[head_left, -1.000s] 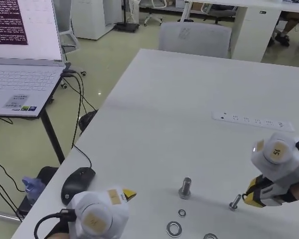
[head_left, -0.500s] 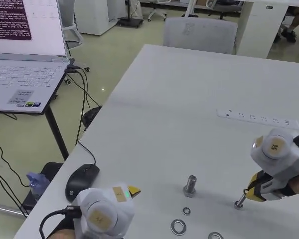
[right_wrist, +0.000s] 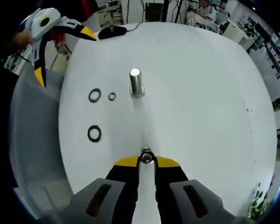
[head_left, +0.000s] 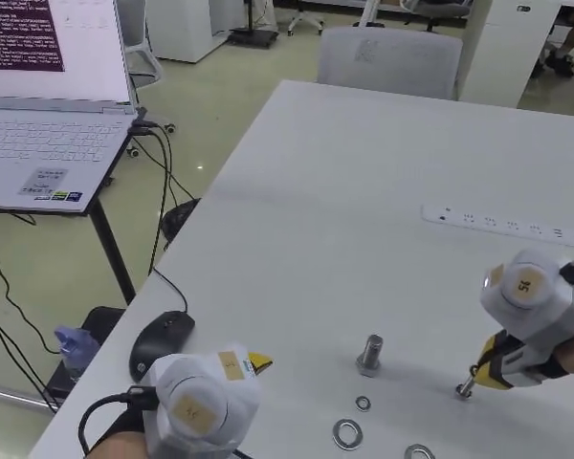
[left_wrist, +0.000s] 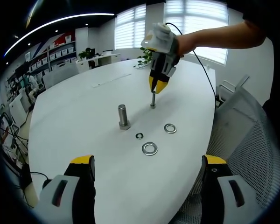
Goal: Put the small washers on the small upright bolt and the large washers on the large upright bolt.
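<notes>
Finding 1. The right gripper (right_wrist: 146, 161) has its jaws closed on the upper shank of the small bolt (left_wrist: 152, 100). The bolt stands upright, head down on the table (head_left: 364, 191), at the right of the work area.

Finding 2. The left gripper (left_wrist: 148, 161) has its jaws wide apart and holds nothing. It hovers over the near left part of the table.

Finding 3. The large bolt (head_left: 369, 352) stands upright and free, left of the small bolt and apart from it.

Finding 4. No washer is on either bolt; all lie flat. The small washer (head_left: 363, 403) lies just on the near side of the large bolt. A large washer (head_left: 346, 433) lies nearer again, and a second large washer (head_left: 419, 451) lies to its right.

Assessment. The washers lie straight ahead of the left gripper, between it and the bolts, while the right gripper is occupied. The left gripper therefore appears better placed for the first pickup. A flat washer offers only its thin rim, so the jaws would likely need to descend steeply. Each bolt's axis is vertical, so a washer must arrive level above the tip.
</notes>
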`<state>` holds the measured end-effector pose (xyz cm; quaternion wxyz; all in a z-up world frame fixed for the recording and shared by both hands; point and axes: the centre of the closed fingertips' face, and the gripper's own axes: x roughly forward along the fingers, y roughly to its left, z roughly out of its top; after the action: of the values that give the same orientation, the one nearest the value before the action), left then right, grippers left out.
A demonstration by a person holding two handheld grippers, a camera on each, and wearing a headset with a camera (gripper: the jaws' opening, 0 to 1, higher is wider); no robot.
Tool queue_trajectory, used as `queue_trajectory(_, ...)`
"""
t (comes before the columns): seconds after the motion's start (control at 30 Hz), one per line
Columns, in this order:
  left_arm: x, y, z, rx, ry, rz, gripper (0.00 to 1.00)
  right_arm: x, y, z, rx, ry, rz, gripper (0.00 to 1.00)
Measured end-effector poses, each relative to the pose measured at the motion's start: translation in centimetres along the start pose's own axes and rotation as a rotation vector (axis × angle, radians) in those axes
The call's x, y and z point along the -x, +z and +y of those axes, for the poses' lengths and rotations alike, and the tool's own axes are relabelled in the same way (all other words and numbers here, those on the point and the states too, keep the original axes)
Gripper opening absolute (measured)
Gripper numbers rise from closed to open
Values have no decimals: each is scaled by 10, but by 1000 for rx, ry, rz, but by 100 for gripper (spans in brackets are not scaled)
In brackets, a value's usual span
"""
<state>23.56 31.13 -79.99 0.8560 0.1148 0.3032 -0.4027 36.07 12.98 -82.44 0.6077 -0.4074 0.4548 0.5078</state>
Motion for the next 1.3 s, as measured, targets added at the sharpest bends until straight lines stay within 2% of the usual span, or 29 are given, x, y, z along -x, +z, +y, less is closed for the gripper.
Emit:
queue_trajectory(0.57,3,-5,-3,8,-9,1,94,-24,-5,4,24,18,36,12)
queue_trajectory(1.3,8,-15,-5,24,-16,26,92,-43,-11,7,30,33,58,13)
